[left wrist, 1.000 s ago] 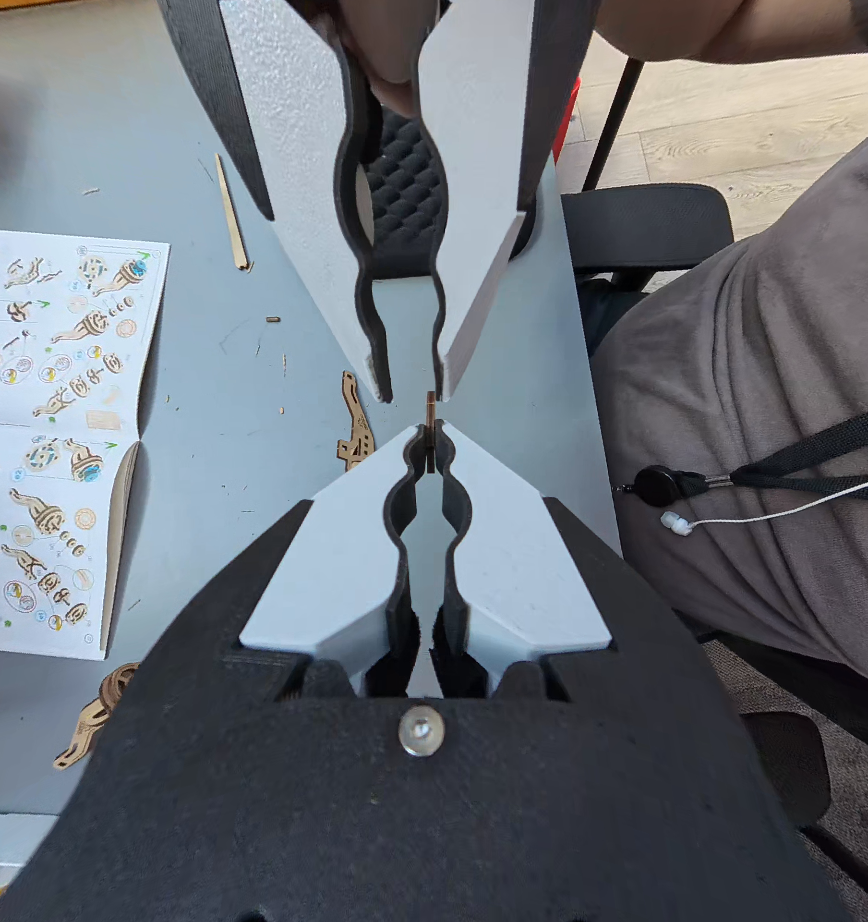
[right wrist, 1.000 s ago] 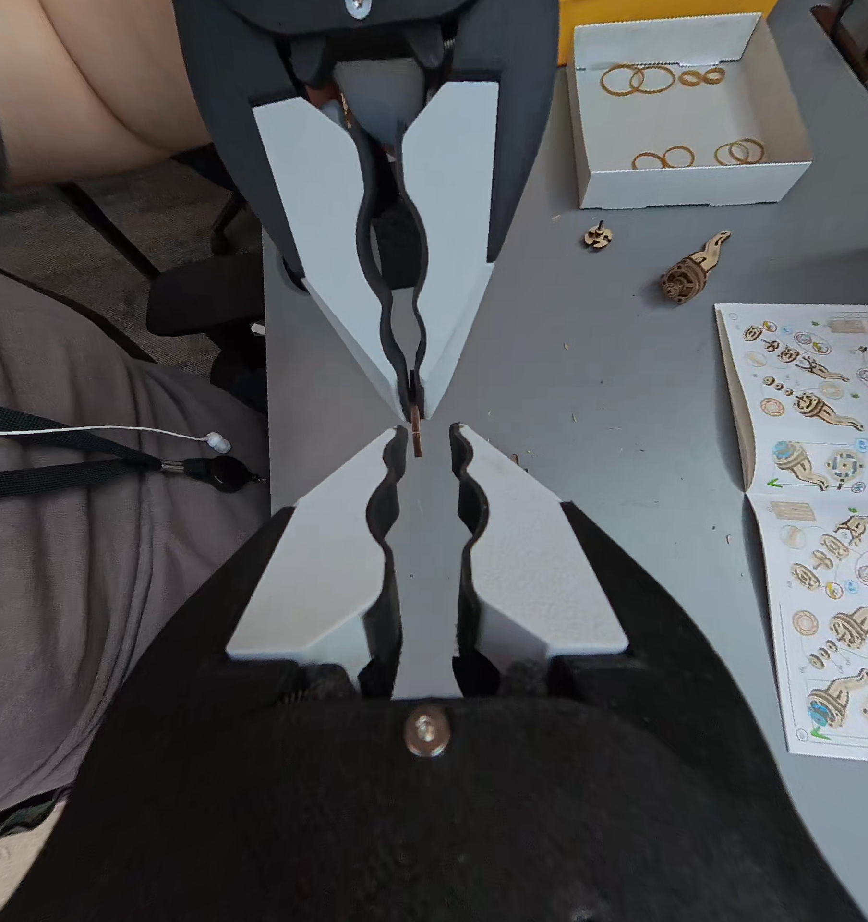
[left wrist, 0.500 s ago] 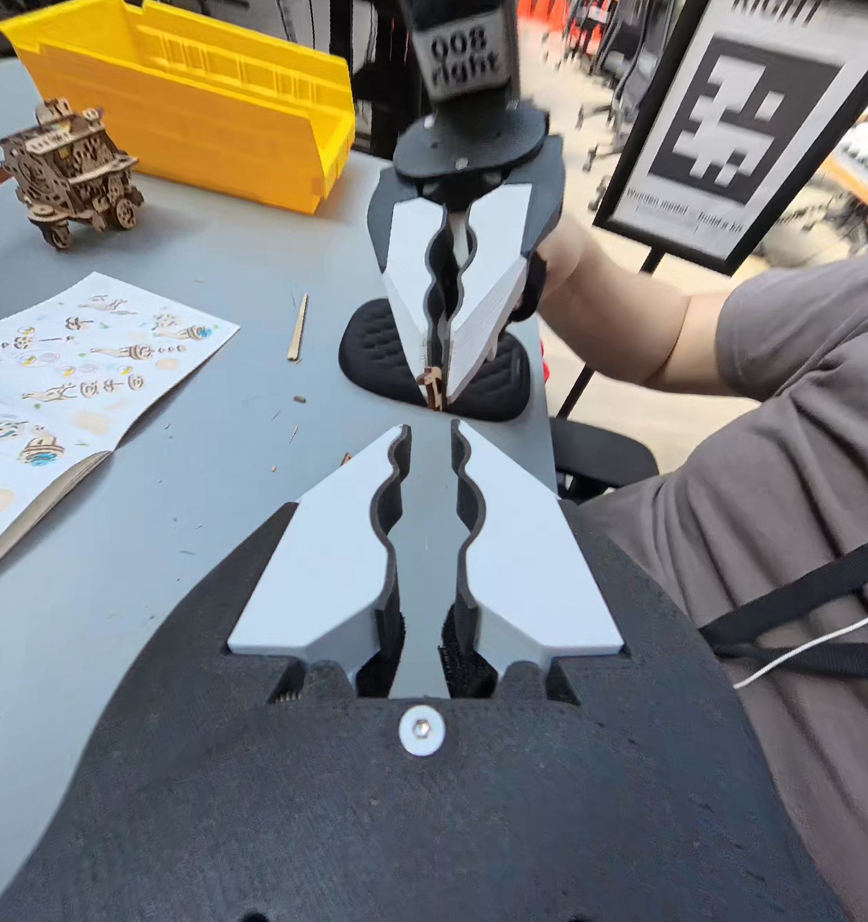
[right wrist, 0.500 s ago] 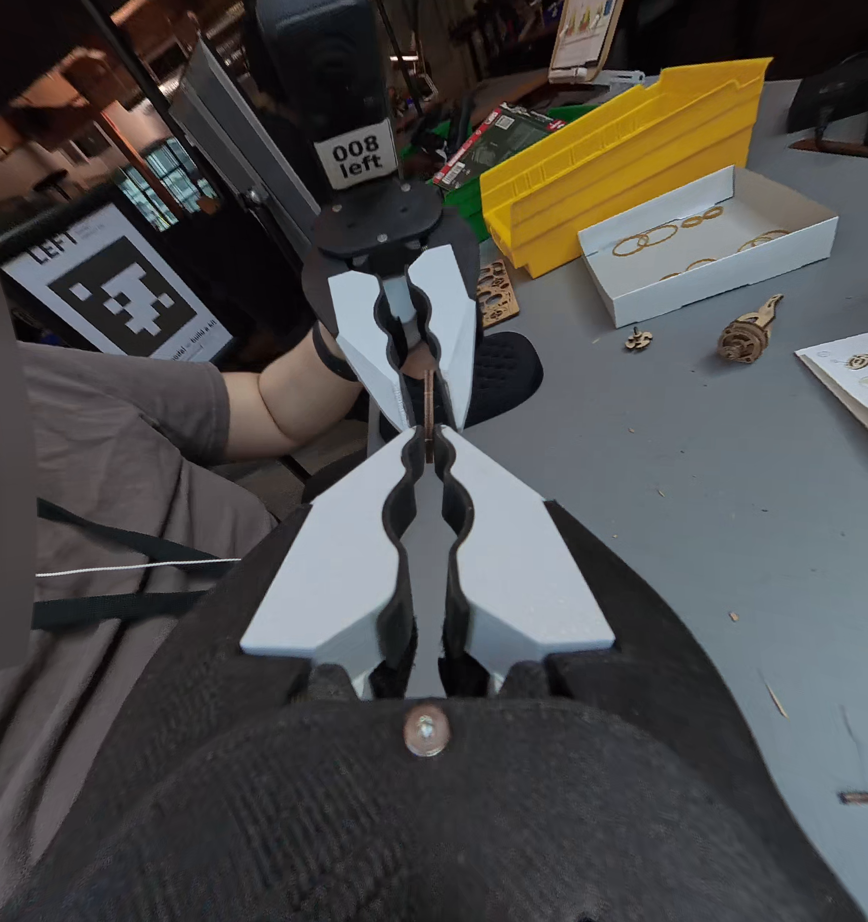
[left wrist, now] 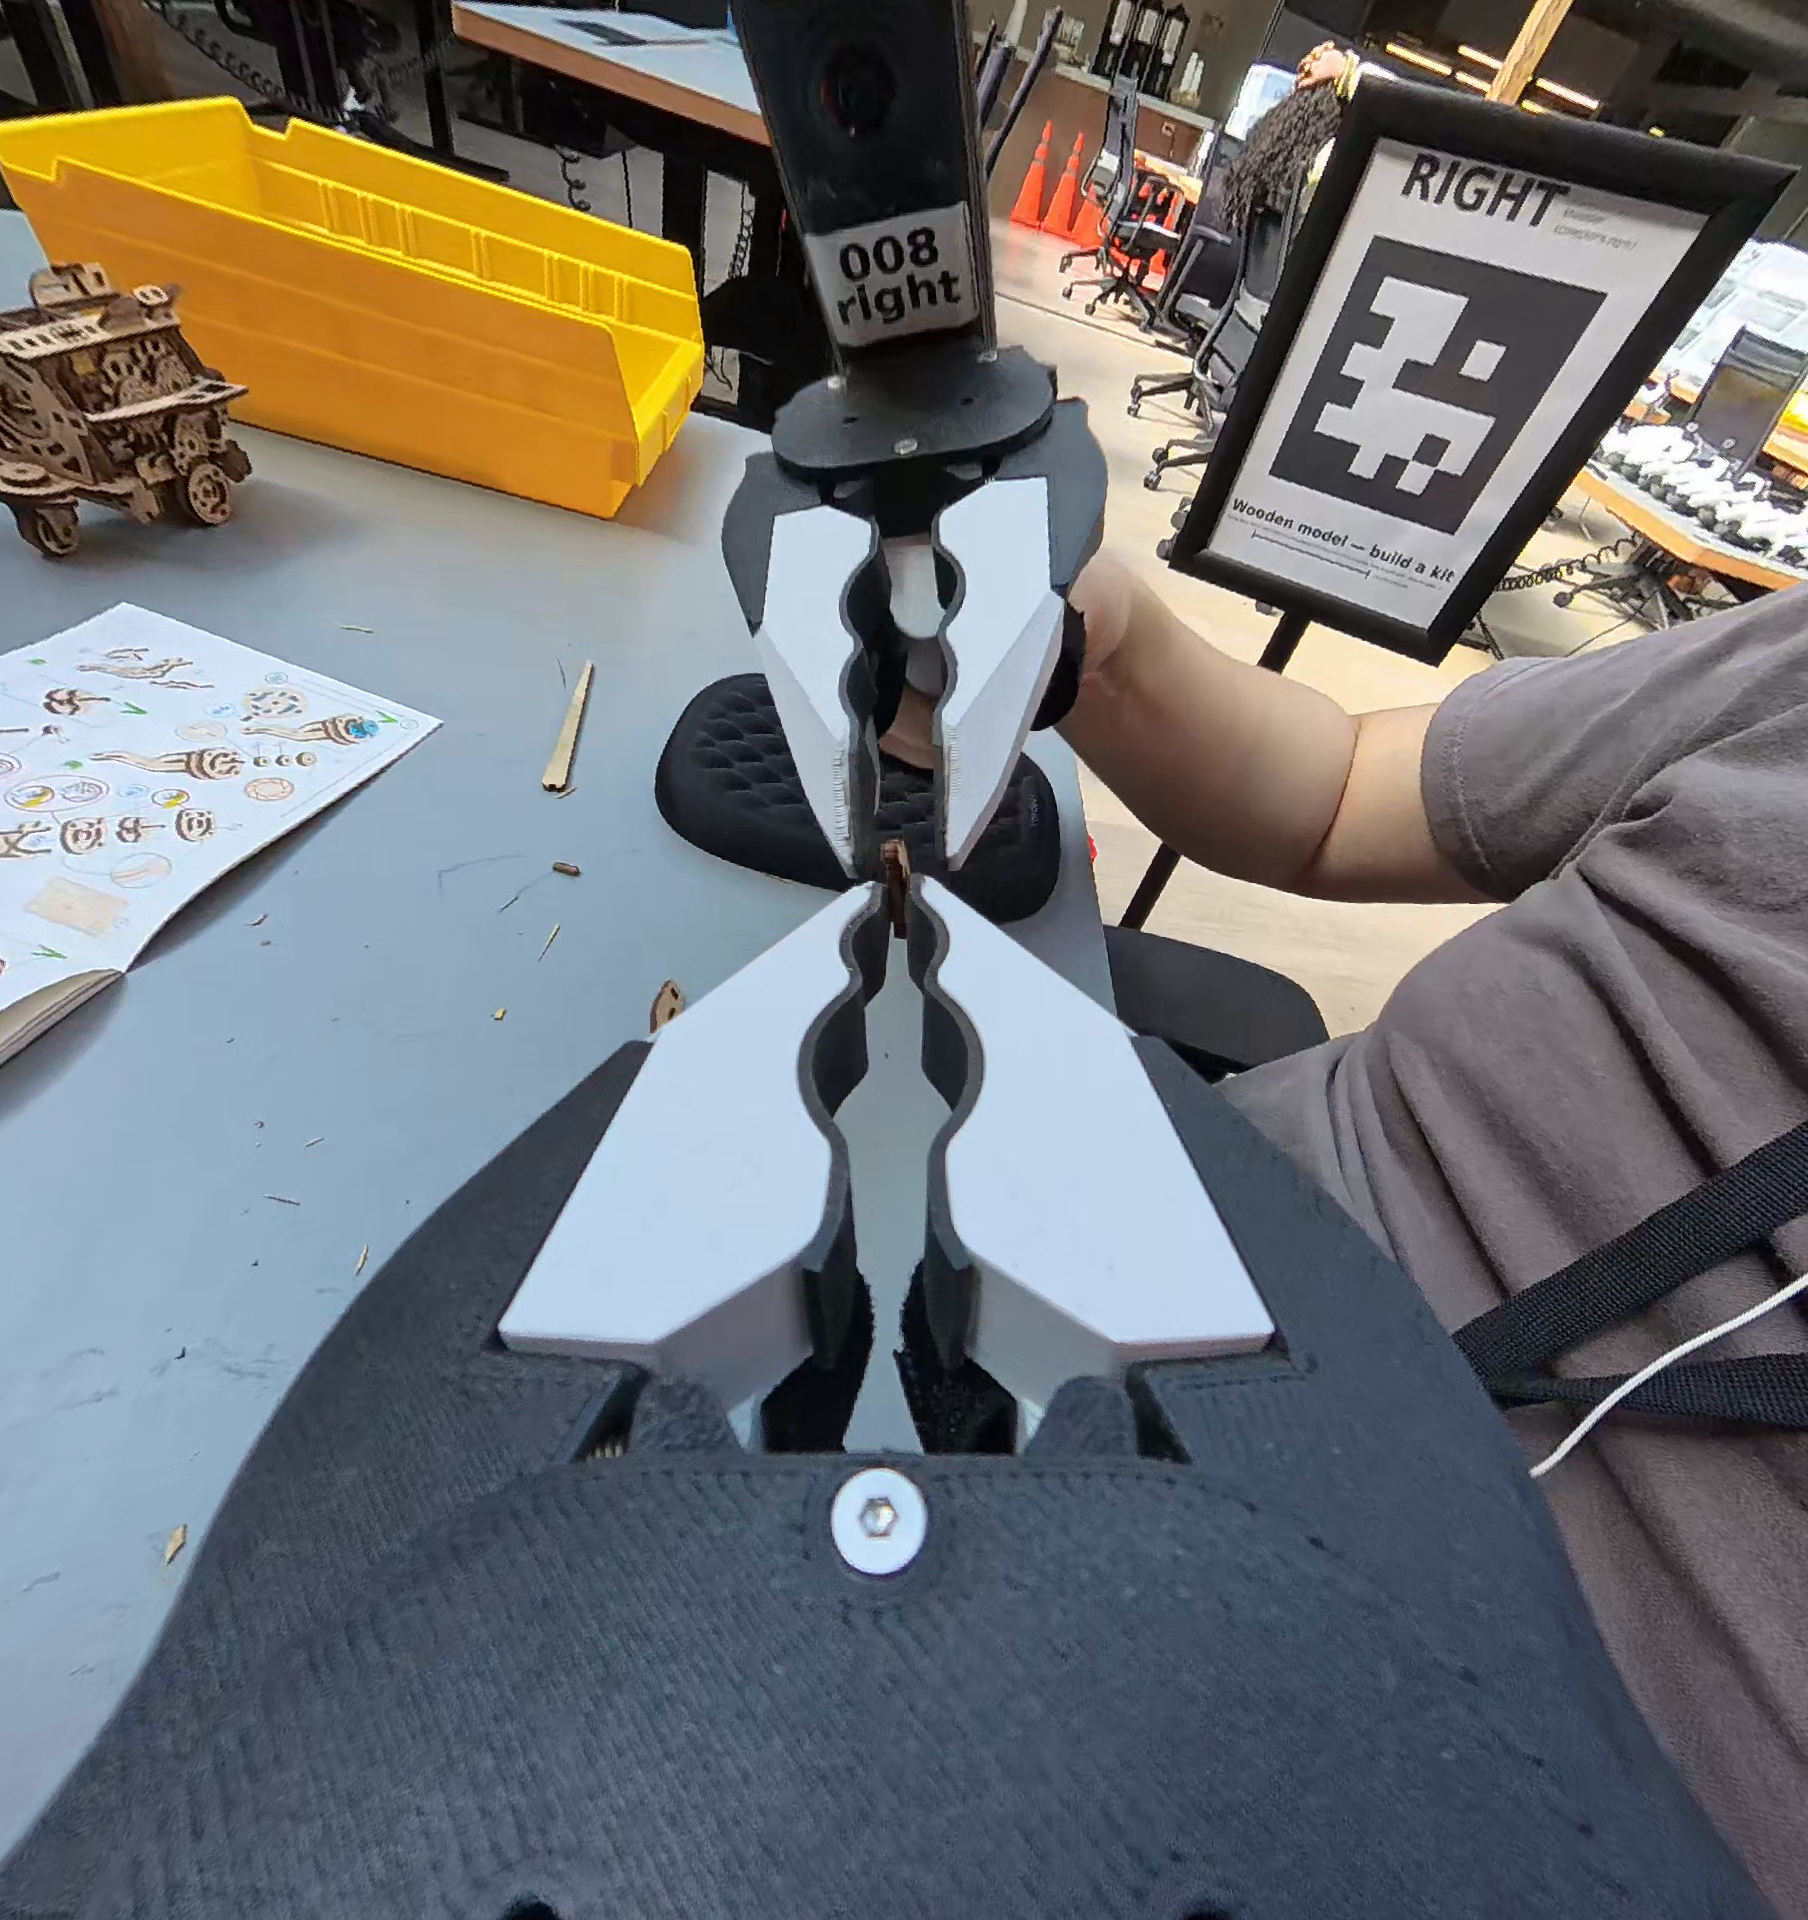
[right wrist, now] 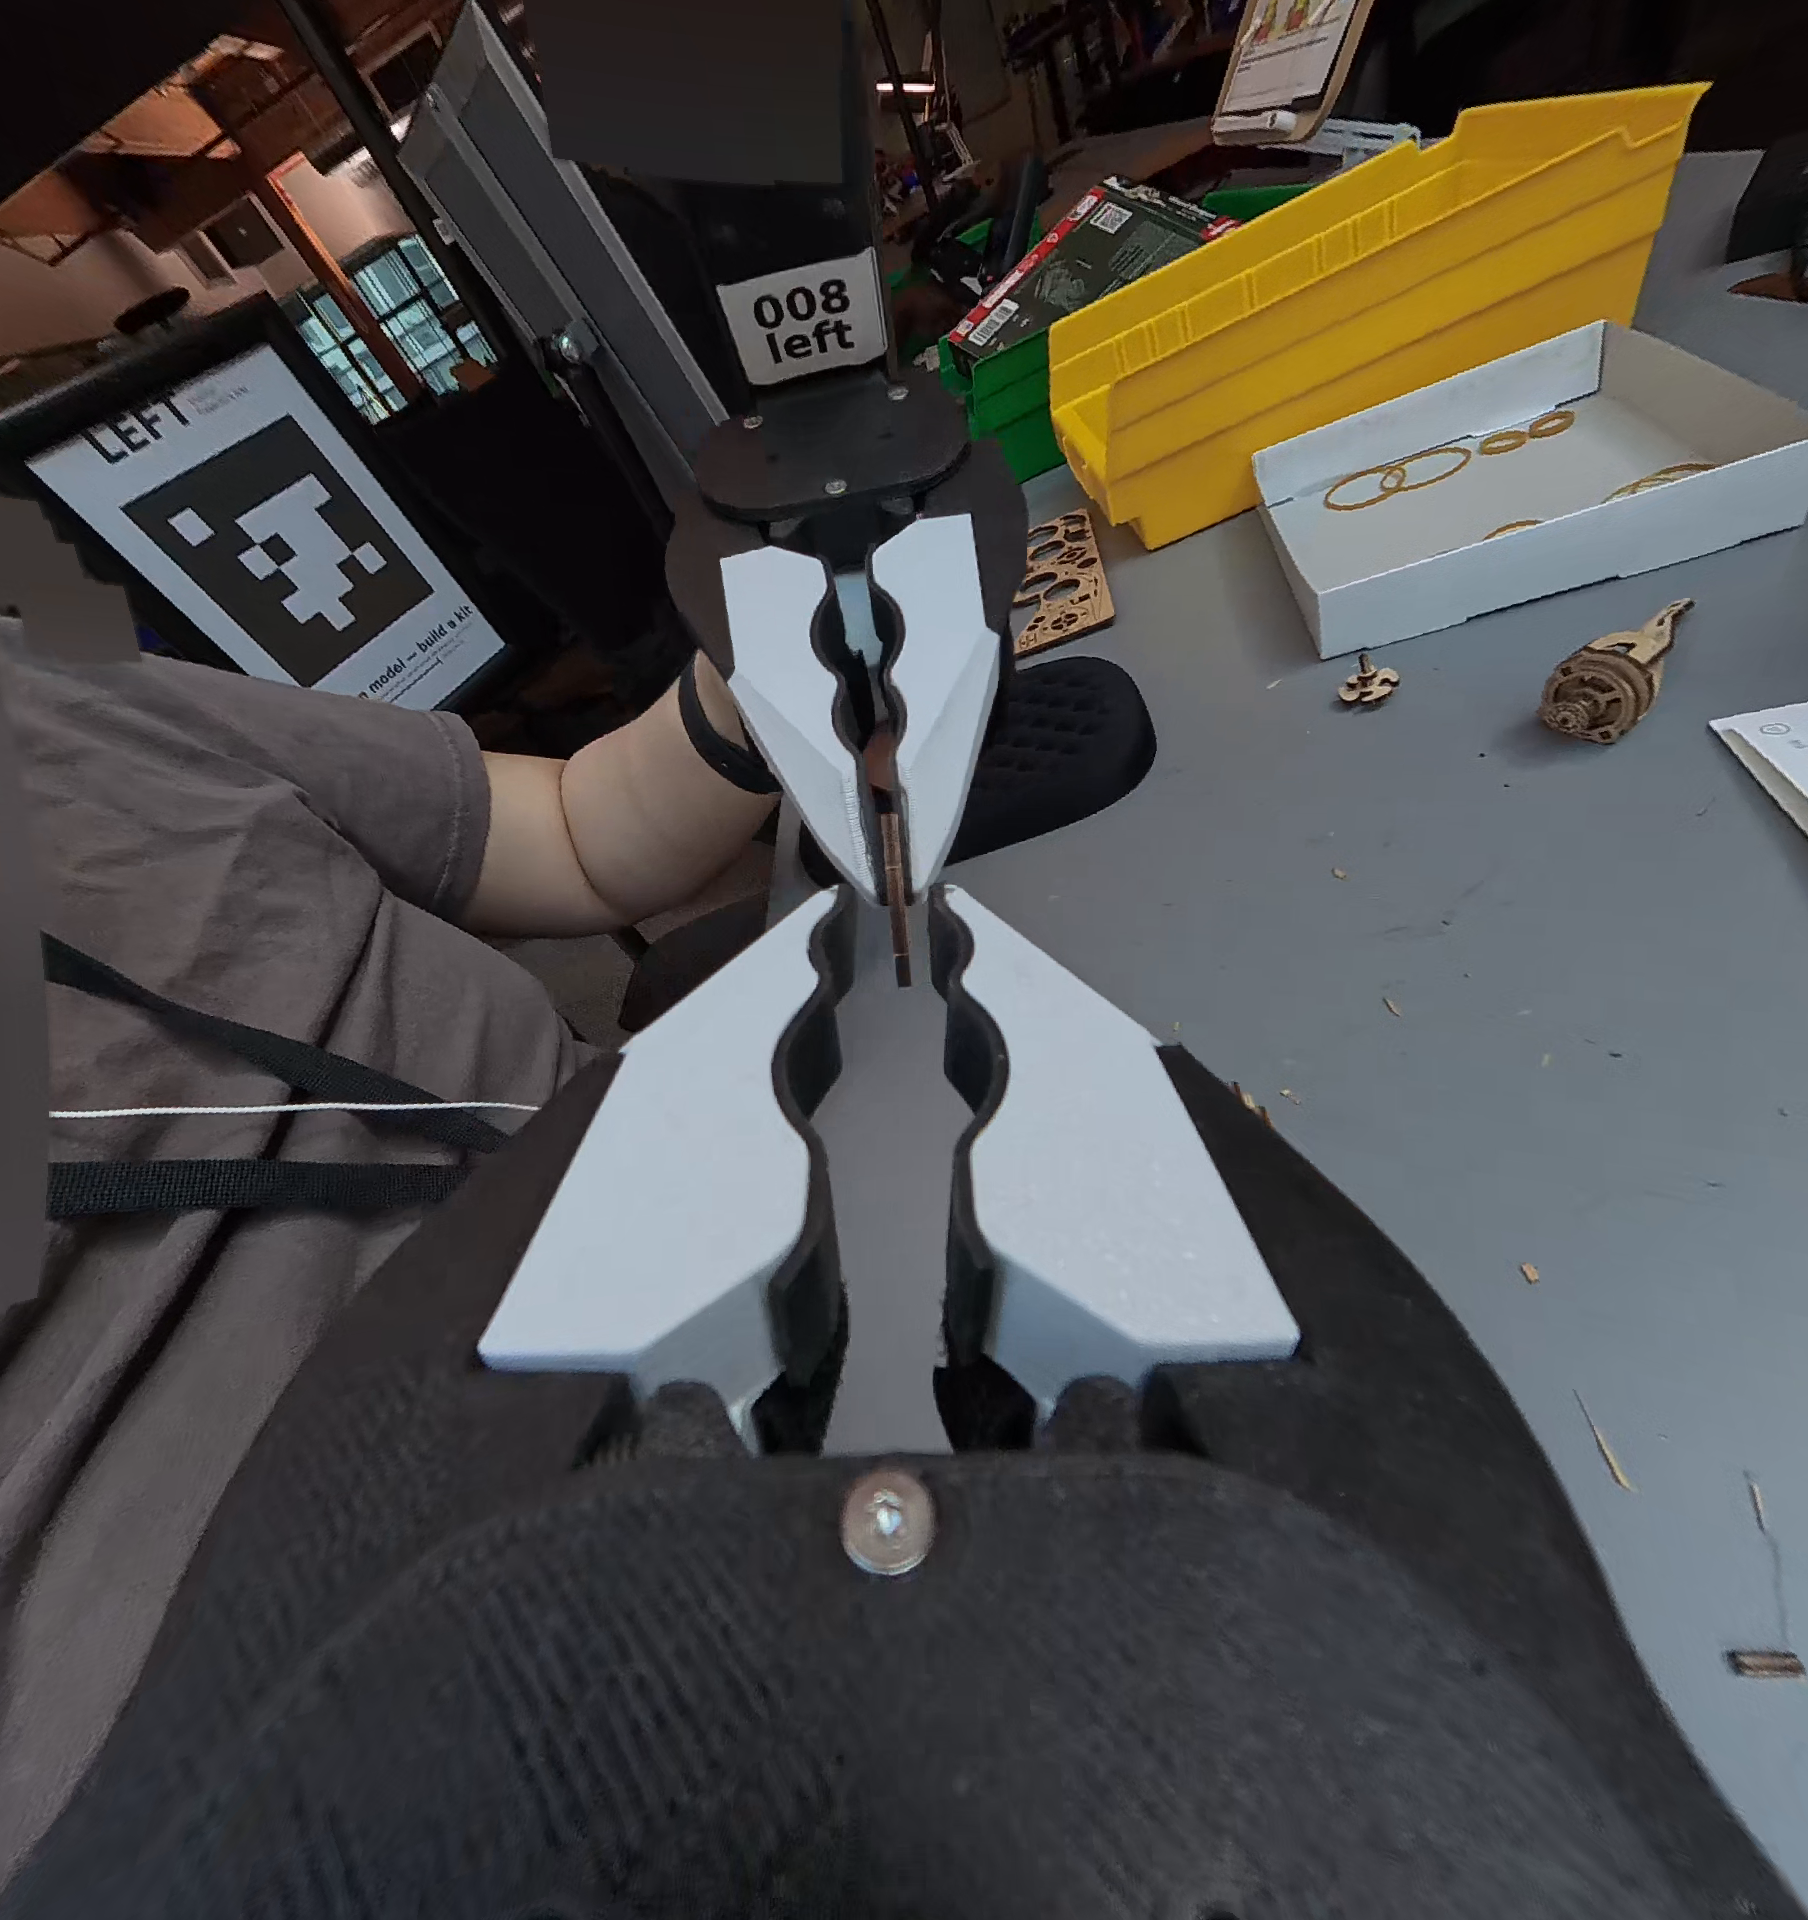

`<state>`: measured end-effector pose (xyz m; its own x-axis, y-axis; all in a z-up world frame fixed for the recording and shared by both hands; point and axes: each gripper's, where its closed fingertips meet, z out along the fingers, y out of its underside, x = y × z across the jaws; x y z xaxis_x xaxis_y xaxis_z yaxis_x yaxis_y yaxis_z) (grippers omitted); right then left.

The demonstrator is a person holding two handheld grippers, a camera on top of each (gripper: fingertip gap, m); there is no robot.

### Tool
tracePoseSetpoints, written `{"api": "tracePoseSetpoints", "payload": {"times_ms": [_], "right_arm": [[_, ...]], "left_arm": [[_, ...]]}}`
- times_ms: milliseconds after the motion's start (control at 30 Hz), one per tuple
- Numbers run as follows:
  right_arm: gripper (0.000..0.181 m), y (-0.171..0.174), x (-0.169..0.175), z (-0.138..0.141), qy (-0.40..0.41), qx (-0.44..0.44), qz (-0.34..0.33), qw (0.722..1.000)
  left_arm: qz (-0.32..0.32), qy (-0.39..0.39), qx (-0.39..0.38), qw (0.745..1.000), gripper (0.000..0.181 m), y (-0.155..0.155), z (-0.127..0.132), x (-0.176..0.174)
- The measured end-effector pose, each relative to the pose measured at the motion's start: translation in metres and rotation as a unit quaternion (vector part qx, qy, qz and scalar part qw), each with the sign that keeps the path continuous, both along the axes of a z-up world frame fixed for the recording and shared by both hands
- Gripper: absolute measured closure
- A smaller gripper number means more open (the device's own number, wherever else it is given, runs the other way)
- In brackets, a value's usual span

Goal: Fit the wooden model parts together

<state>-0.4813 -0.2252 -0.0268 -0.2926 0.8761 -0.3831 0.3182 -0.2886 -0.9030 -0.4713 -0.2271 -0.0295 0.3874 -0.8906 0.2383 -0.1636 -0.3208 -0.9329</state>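
Note:
A small thin wooden part (left wrist: 892,881) is held edge-on between the two grippers, above the near edge of the grey table (left wrist: 360,1039). My left gripper (left wrist: 892,920) is shut on it at the fingertips. My right gripper (right wrist: 889,900) faces the left one tip to tip and is open. The part (right wrist: 897,935) reaches into the gap between the right fingers without being pinched. In the left wrist view, the right gripper (left wrist: 900,857) shows its jaws slightly apart. In the right wrist view, the left gripper (right wrist: 884,871) is clamped on the part.
A yellow bin (left wrist: 360,312), a built wooden model (left wrist: 89,405), an instruction booklet (left wrist: 100,790), a wooden stick (left wrist: 567,727) and a black pad (left wrist: 754,790) are on the table. A white box of rings (right wrist: 1544,540), a partly built assembly (right wrist: 1606,686) and a small part (right wrist: 1367,684) lie nearby. The person's torso is alongside. Both grippers' tips are close together, under 4 cm apart. Left tips and right tips are each some 25 cm from the wooden stick (left wrist: 567,727).
Both grippers have tilted up from looking down at the table. Half a second ago the right gripper held the part and the left was open; now the left holds it and the right is open.

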Motion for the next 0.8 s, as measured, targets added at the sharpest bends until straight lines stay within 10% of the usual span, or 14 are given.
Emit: {"api": "tracePoseSetpoints", "payload": {"times_ms": [367, 500, 800], "right_arm": [[0.18, 0.015, -0.005, -0.02, -0.086, 0.082, 0.007, 0.993], [0.18, 0.047, 0.004, -0.048, -0.118, 0.058, -0.032, 0.991], [0.18, 0.048, 0.007, -0.107, -0.161, 0.172, -0.015, 0.972]], "left_arm": [[0.015, 0.025, 0.015, 0.999, 0.172, 0.012, -0.011, -0.007], [0.066, 0.157, 0.065, 0.983, 0.136, 0.035, -0.064, -0.042], [-0.018, 0.228, 0.061, 0.971, 0.146, 0.041, -0.121, -0.034]]}}
